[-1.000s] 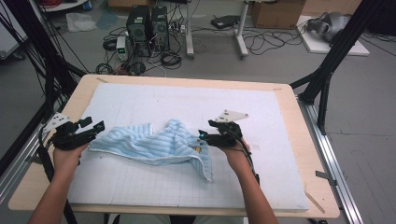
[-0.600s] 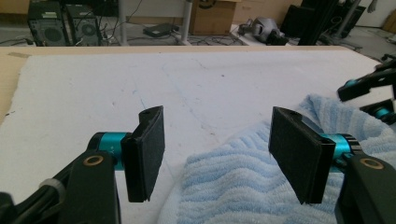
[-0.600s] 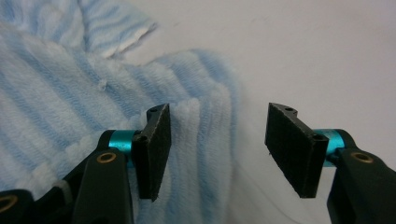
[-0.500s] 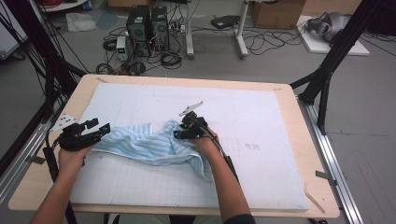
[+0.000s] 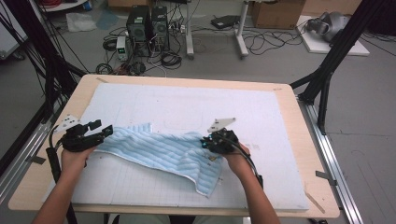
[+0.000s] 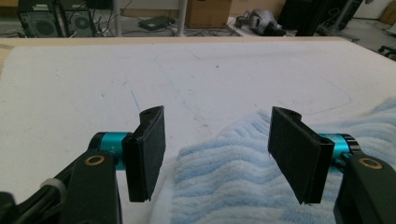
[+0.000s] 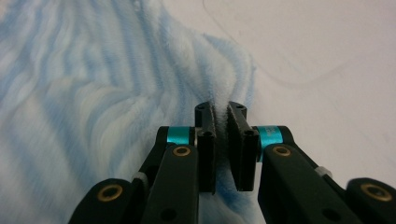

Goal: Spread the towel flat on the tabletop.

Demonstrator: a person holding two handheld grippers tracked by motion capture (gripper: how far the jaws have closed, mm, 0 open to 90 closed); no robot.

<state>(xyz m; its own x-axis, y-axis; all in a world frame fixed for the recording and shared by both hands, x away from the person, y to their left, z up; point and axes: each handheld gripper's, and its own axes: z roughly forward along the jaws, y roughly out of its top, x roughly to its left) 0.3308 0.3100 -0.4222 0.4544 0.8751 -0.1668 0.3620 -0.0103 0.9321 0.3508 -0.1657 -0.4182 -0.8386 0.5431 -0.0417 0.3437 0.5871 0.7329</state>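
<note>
Blue-and-white striped towel [image 5: 163, 151] spread rumpled across the lower middle of the high view, on the white mat [image 5: 187, 102] covering the bench [image 5: 299, 154], one corner hanging toward the bottom centre. Left claw [image 5: 100, 133] at the left of that frame, by the towel's left edge; jaws standing well apart in the left gripper view, towel [image 6: 224, 172] lying low between them, pads clear of the cloth. Right claw [image 5: 208, 143] right of centre in the high view, at the towel's right edge; jaws just been closing, now pinched together on a raised fold of towel [image 7: 93, 93] in the right gripper view, cloth squeezed between the pads [image 7: 208, 140]. Bare mat [image 7: 327, 56] in the upper right of that frame.
</note>
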